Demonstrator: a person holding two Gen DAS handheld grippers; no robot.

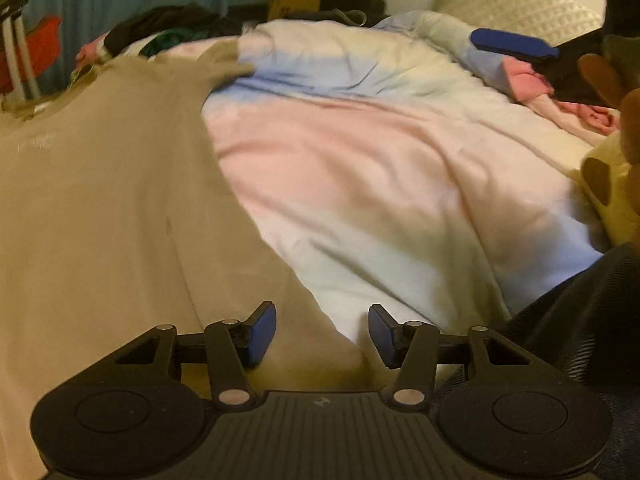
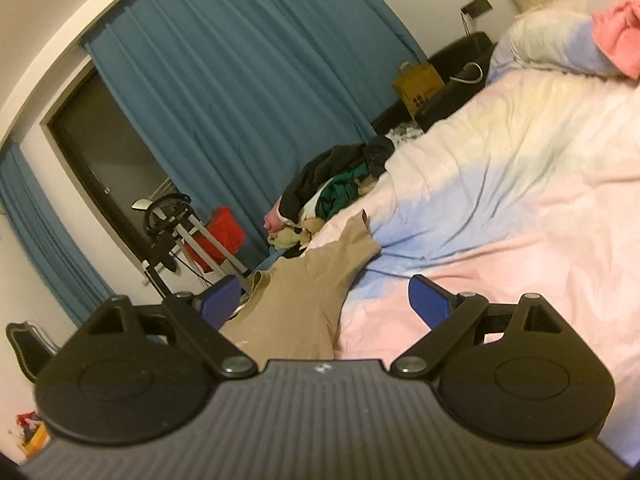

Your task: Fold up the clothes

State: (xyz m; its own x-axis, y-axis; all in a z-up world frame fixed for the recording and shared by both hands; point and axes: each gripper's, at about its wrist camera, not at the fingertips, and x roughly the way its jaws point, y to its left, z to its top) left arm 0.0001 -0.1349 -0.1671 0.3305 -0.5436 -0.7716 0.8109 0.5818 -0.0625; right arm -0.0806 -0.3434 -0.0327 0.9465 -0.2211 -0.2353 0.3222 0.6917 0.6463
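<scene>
A beige T-shirt [image 1: 100, 200] lies spread flat on the left side of the pastel duvet [image 1: 360, 168], neckline toward the far left. My left gripper [image 1: 320, 332] hovers over the shirt's near right corner with its blue pads [image 1: 262, 332] apart and nothing pinched between them. In the right wrist view the same T-shirt [image 2: 304, 300] shows ahead, one sleeve lying out on the duvet [image 2: 520, 208]. My right gripper [image 2: 324, 300] stands wide open above it and holds nothing. One of its blue fingers [image 1: 512, 45] shows at the far right of the bed.
A pile of dark and green clothes [image 2: 336, 184] sits at the bed's far edge. A pink garment [image 1: 524, 80] and a yellow plush toy [image 1: 612, 188] lie at the right. A brown paper bag [image 2: 418, 84], blue curtains [image 2: 240, 80] and an exercise frame [image 2: 172, 216] stand beyond.
</scene>
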